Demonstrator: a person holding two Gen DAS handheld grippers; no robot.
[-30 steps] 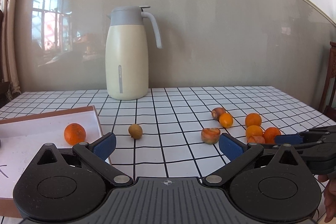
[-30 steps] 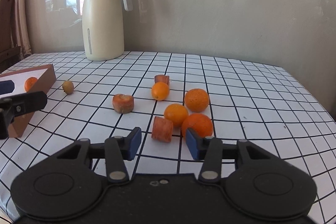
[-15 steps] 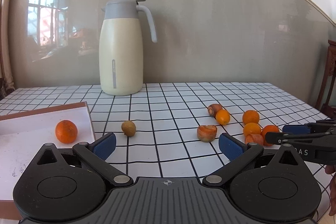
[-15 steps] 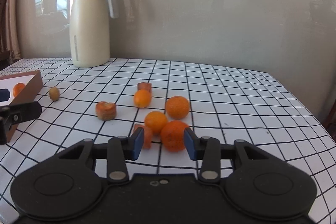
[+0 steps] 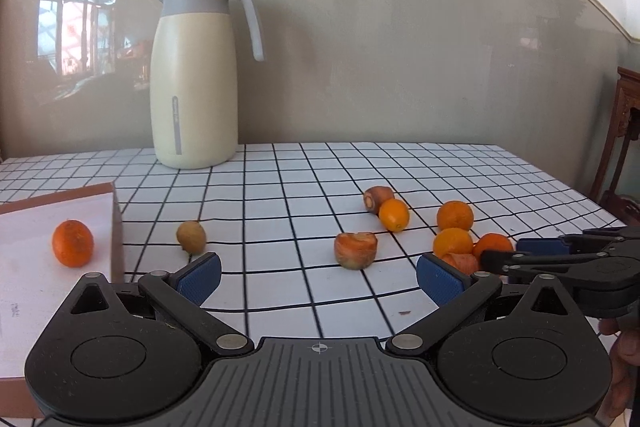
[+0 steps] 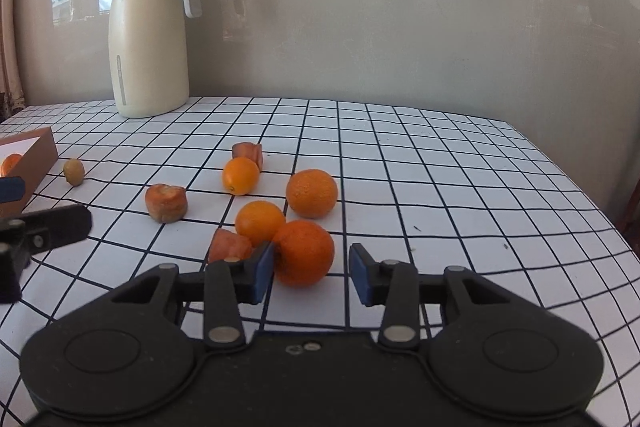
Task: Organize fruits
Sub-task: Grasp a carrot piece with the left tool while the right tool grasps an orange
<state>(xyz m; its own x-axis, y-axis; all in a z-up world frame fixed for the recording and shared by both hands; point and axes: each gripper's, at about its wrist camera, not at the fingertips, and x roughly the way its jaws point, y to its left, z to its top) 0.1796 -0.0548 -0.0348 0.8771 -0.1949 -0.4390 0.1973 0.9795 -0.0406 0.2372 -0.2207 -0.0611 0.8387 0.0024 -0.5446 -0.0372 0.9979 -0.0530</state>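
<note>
Right wrist view: the right gripper (image 6: 311,269) has its jaws partly apart around the nearest orange (image 6: 304,253); they have just been narrowing, the left pad touching the peel, the right pad clear of it, so nothing is gripped yet; a carrot chunk (image 6: 229,245) sits just left of that pad and a second orange (image 6: 259,223) touches the fruit from behind. To do this well, I judge, centre the fruit between the pads before squeezing, then lift straight up so the neighbours are not rolled away; farther off lie another orange (image 6: 311,193), a cut piece (image 6: 166,202) and a small brown fruit (image 6: 74,171). In the left wrist view the left gripper (image 5: 318,272) hangs wide apart and empty; the box (image 5: 116,227) at far left holds one orange (image 5: 73,242), likely the destination.
</note>
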